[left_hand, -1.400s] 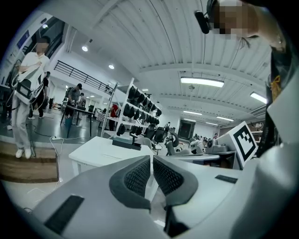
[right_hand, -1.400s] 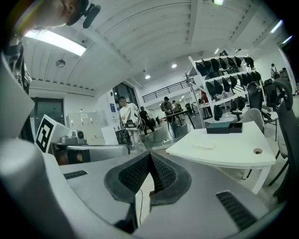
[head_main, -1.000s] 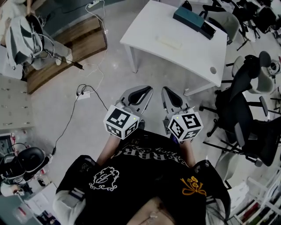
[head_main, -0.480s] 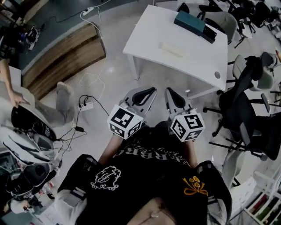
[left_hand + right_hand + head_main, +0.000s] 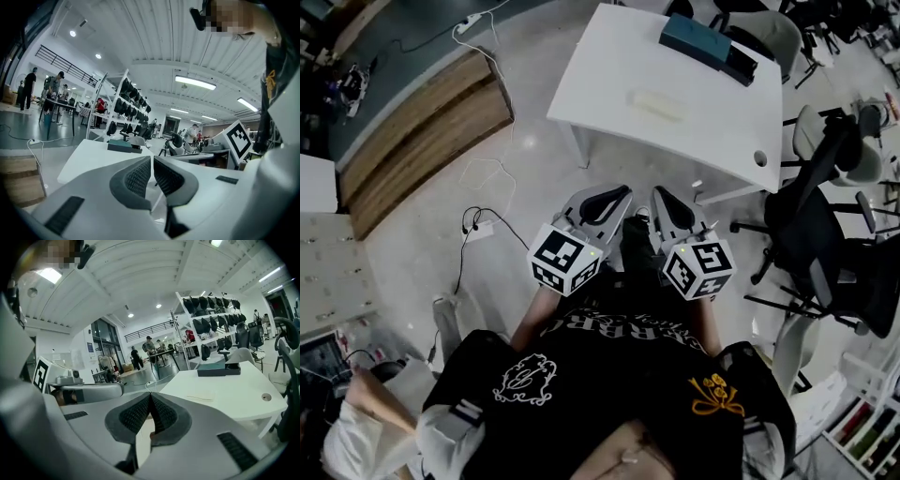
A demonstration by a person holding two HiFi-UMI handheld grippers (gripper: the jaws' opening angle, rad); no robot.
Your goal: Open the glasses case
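A pale, flat glasses case [image 5: 656, 103] lies on the white table [image 5: 609, 84] ahead of me; in the right gripper view the case [image 5: 201, 395] is a thin cream slab near the table's middle. My left gripper [image 5: 617, 193] and right gripper [image 5: 660, 195] are held side by side in front of my chest, over the floor and short of the table's near edge. Both are shut with nothing between the pads, as the left gripper [image 5: 152, 160] and right gripper [image 5: 150, 397] show in their own views. The left gripper view does not show the case.
A teal box [image 5: 694, 39] and a dark item [image 5: 739, 66] sit at the table's far edge. Black office chairs [image 5: 825, 234] crowd the right. A wooden platform [image 5: 412, 141] and floor cables [image 5: 478, 220] lie left. A person [image 5: 366, 427] crouches at bottom left.
The table has drawn a little nearer and shifted left in the head view. The person on the left floor now shows at the bottom left. Both grippers keep their pose, still shut.
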